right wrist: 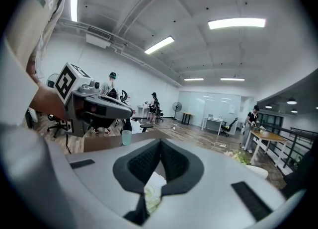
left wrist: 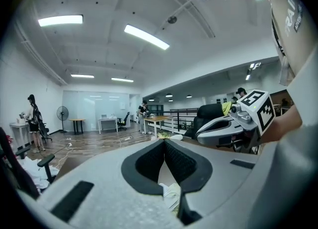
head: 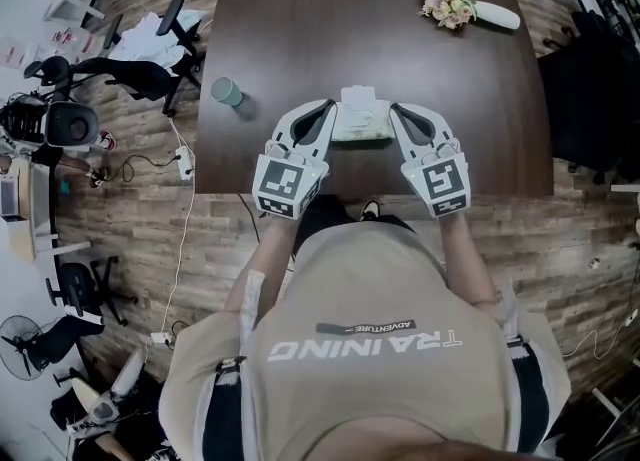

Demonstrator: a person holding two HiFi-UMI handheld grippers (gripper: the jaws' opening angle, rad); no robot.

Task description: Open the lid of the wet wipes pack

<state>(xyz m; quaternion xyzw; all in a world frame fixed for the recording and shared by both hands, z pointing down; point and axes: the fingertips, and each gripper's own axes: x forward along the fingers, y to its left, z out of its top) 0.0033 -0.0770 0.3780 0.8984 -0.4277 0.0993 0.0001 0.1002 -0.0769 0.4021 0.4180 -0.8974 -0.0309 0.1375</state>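
Observation:
The wet wipes pack (head: 360,127) lies flat on the dark wooden table (head: 480,99), near its front edge. A white flap at the pack's far side looks like the lid, folded back. My left gripper (head: 331,104) is just left of the pack and my right gripper (head: 394,107) just right of it, both raised above the table and pointing away from me. Both are shut with nothing between their tips. In the left gripper view the shut tips (left wrist: 164,141) hang over the pack (left wrist: 171,195). The right gripper view shows the same: tips (right wrist: 160,142), pack (right wrist: 154,193).
A teal cup (head: 226,91) stands at the table's left edge. A bunch of flowers with a white vase (head: 460,4) lies at the far right corner. Office chairs (head: 150,59) stand on the floor to the left. The person stands at the table's front edge.

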